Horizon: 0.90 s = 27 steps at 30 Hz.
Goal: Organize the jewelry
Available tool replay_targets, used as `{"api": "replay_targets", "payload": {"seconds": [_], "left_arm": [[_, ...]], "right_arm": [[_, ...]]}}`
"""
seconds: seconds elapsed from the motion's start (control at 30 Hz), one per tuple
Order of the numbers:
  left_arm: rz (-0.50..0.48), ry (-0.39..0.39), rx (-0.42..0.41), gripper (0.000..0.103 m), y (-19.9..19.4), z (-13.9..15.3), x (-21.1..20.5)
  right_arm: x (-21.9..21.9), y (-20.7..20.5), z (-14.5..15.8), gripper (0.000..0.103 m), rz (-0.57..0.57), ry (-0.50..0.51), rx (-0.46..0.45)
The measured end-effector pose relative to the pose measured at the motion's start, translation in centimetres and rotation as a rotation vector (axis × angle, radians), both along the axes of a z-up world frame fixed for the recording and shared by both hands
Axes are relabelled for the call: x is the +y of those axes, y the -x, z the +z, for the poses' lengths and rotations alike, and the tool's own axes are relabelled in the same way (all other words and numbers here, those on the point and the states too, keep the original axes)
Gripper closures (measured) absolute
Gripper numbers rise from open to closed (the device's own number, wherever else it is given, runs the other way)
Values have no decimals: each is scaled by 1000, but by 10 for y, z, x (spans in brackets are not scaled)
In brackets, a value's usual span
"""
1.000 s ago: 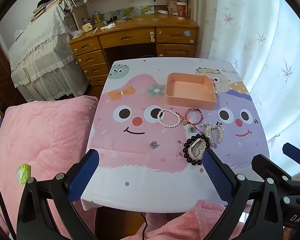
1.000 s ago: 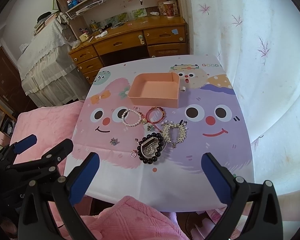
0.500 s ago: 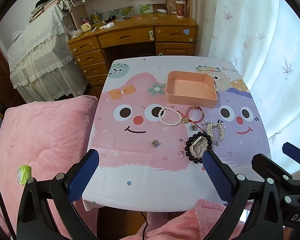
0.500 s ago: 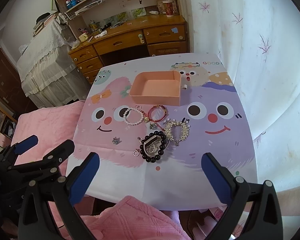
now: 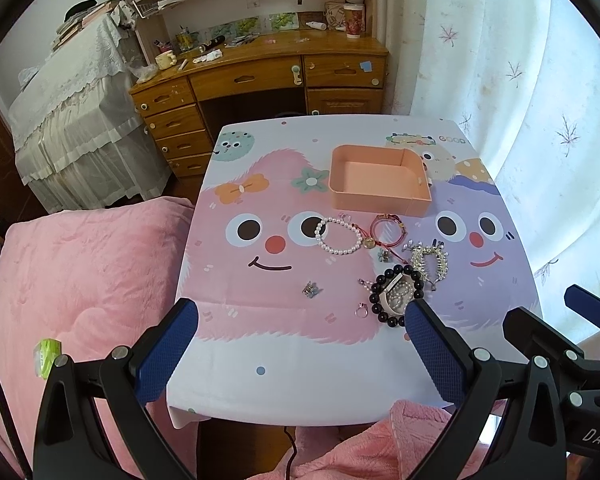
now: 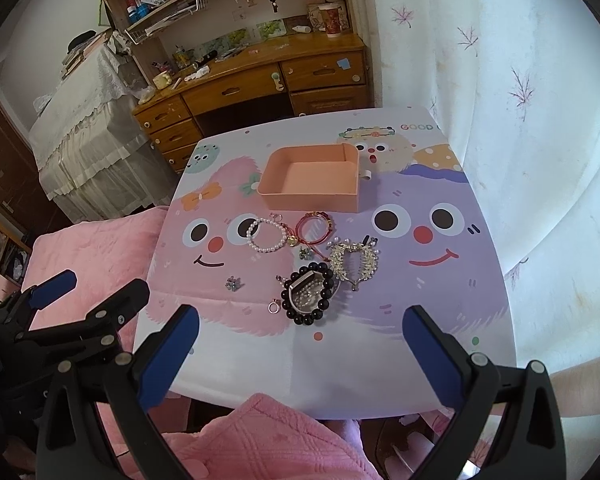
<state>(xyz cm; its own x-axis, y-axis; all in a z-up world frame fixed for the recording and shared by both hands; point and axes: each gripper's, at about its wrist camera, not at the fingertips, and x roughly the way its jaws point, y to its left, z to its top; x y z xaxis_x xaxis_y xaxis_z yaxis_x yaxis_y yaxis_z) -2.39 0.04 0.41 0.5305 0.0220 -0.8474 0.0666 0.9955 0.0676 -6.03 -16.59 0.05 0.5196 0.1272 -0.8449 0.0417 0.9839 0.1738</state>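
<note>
Peach-coloured open tray (image 5: 380, 184) (image 6: 312, 184) on the far half of the desk (image 5: 284, 380) (image 6: 440, 320), upright on the cartoon-printed cloth, nothing inside but its bare floor. All jewelry outside it, spread on the cloth on the near side: pearl bracelet (image 5: 339, 236) (image 6: 266, 235) just in front of the tray's left corner; red cord bracelet (image 5: 388, 230) (image 6: 314, 227) beside it to the right, touching or nearly touching a small gold charm (image 5: 367, 243) (image 6: 291, 240); silver fringed necklace (image 5: 429, 262) (image 6: 355, 261) further right and nearer; black bead bracelet (image 5: 396, 294) (image 6: 309, 294) nearest of the cluster, encircling a small heap of pale beads and something silvery, too tangled to tell apart. Small ring (image 5: 361, 311) (image 6: 274, 307) just left of the black beads; tiny metal earring or clip (image 5: 311, 290) (image 6: 233, 283) lying alone, well apart to the left; another tiny piece (image 5: 385, 255) (image 6: 306, 254) between the red cord and the black beads. Left tool (image 5: 300, 344) hovering over the desk's near edge, blue-padded fingers spread wide, nothing between them, aimed forward over the cloth. Right tool (image 6: 300, 348) likewise released and empty, fingers wide apart, held above the near edge, just to the right of the left one. Neither touching any piece. Pink blanket (image 5: 80, 280) on the bed to the left.
</note>
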Motion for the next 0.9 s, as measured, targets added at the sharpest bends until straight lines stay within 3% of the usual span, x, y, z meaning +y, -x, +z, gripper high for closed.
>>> {"api": "replay_targets", "payload": {"seconds": [0.33, 0.53, 0.7, 0.9], "left_arm": [[-12, 12, -3, 1, -4, 0, 7], [-21, 60, 8, 1, -13, -3, 21], [-15, 159, 97, 1, -19, -29, 45], [38, 198, 264, 1, -27, -88, 78]], "right_arm": [[6, -1, 4, 1, -10, 7, -8], [14, -4, 5, 1, -4, 8, -9], [24, -5, -8, 1, -15, 33, -2], [43, -4, -41, 1, -34, 43, 37]]}}
